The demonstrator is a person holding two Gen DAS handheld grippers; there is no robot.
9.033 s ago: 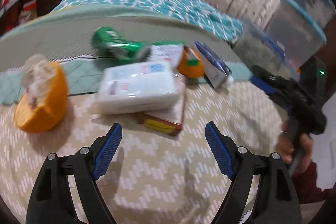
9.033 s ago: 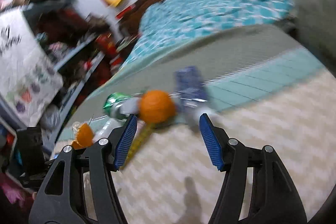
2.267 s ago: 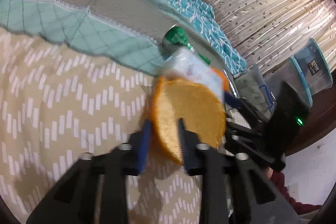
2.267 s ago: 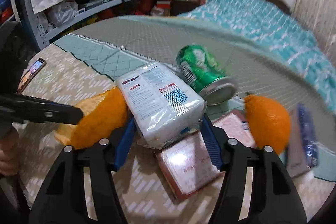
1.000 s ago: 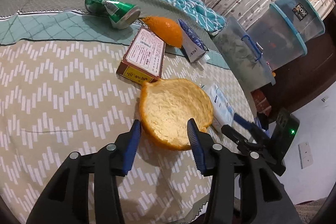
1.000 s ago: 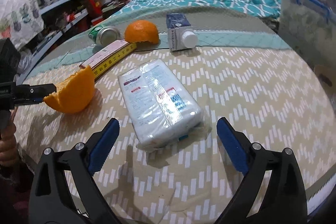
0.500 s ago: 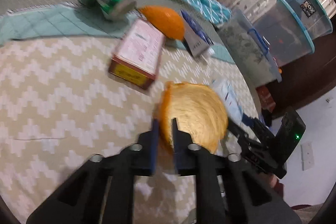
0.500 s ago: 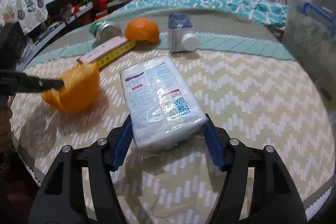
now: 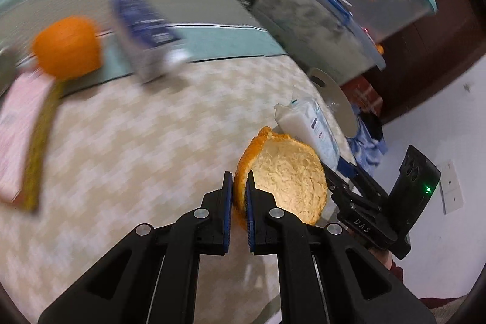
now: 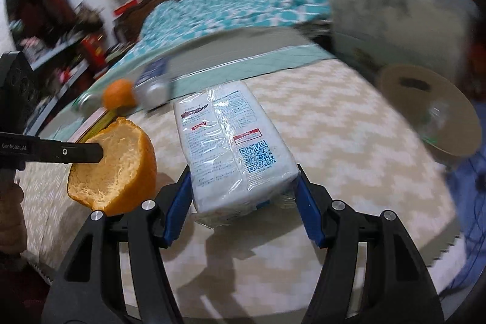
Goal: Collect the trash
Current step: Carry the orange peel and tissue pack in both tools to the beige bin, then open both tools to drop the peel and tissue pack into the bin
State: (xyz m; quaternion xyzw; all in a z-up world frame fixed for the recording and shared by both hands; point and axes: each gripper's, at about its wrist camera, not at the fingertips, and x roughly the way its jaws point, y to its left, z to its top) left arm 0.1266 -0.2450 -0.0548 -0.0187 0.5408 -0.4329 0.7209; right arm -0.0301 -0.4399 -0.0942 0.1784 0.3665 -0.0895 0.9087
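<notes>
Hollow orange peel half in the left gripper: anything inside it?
The orange peel half, its rim pinched by the left gripper, shows only pale, rough pith in both views. No object inside. The inner wall behind the black finger is covered.

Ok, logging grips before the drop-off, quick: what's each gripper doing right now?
Left gripper: closed on the rim of the orange peel.
Right gripper: closed on the tissue pack, pads pressing both sides.
</notes>
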